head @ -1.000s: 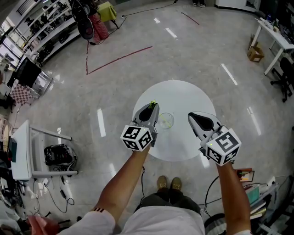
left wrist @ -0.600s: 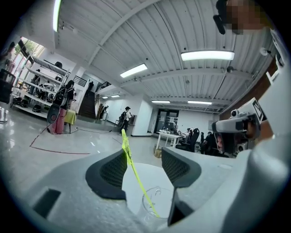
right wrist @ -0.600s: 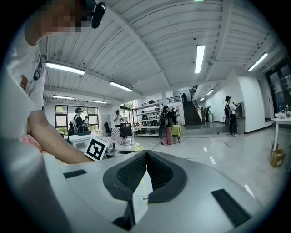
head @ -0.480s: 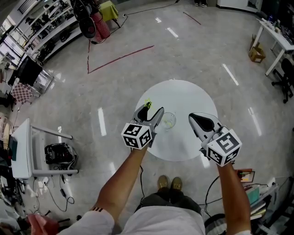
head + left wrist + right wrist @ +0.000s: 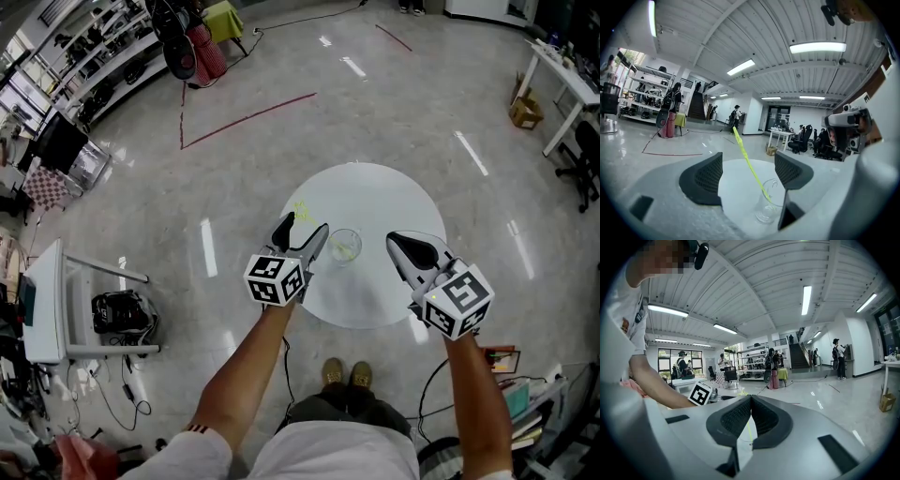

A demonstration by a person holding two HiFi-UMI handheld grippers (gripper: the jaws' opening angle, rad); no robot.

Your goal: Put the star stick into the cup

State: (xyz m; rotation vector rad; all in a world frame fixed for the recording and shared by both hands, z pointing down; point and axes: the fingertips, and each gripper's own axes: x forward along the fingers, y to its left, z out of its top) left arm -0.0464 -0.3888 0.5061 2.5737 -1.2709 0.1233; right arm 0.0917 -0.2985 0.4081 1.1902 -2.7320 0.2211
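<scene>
The star stick (image 5: pixel 749 164), thin and yellow-green, stands slanted in the clear glass cup (image 5: pixel 769 205), its top leaning away to the left. My left gripper (image 5: pixel 747 174) is open; its jaws have just been opening, and the stick runs free between them without touching a pad. In the head view the cup (image 5: pixel 344 246) sits on the round white table (image 5: pixel 375 192), the left gripper (image 5: pixel 302 228) is just left of it, and the stick's top (image 5: pixel 301 210) pokes out beyond the jaws. My right gripper (image 5: pixel 394 240) is shut and empty, to the right of the cup.
The table is small; its near edge lies under both grippers, and the person's shoes (image 5: pixel 343 374) are below it. Red tape lines (image 5: pixel 246 117) mark the glossy floor. Shelving (image 5: pixel 84 70) stands at the far left and a white desk (image 5: pixel 562 80) at the far right.
The left gripper's jaws went from shut on the stick to wide open and let it go. The gripper drew back and down a little. The right gripper stayed still.
</scene>
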